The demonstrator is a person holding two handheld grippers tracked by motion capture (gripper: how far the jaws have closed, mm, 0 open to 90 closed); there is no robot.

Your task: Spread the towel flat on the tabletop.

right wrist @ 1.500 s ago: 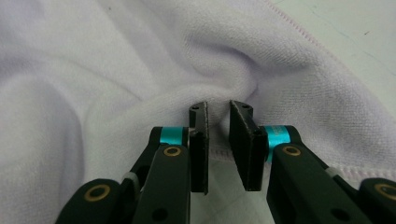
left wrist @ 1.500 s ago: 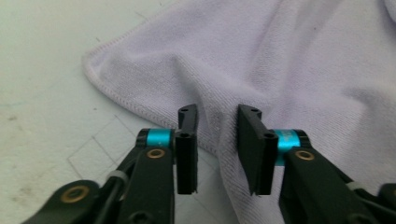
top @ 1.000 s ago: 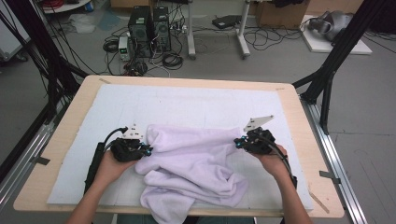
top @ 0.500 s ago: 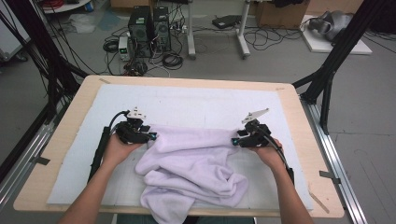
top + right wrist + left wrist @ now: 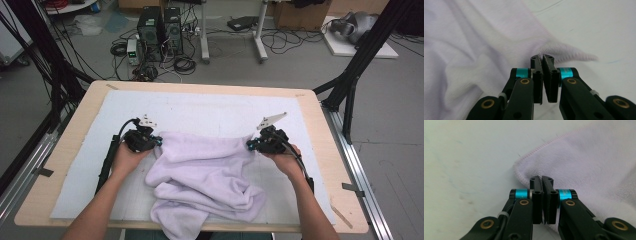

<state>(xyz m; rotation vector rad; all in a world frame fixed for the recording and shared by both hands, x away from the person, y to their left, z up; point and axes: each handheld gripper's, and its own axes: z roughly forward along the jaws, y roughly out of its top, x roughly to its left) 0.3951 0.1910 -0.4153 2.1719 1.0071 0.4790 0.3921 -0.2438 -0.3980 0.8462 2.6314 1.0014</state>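
Pale lilac terry towel (image 5: 205, 175) lies crumpled across the lower middle of the high view, on the white mat (image 5: 210, 112) covering the wooden bench (image 5: 70, 135); its front fold hangs past the near edge of the bench.

Left tongs (image 5: 155, 142) at centre left of the frame, at the towel's upper left corner. Their jaws have just been closing. In the left gripper view the left tongs (image 5: 542, 179) stand shut with the stitched corner hem right at the tips; cloth seems pinched between them, though the pads hide the actual bite.

Right tongs (image 5: 250, 145) at centre right, at the opposite upper corner. Jaws likewise have just been closing. In the right gripper view the right tongs (image 5: 542, 57) are pressed together at the tips over a raised peak of towel; grip looks real.

Change since a second ago: both hands have shifted outward, and the upper edge of the towel now runs straighter between the two tongs, less bunched.

Judgement: both corners secured, so the spreading or folding can start. Lower half is still heaped.
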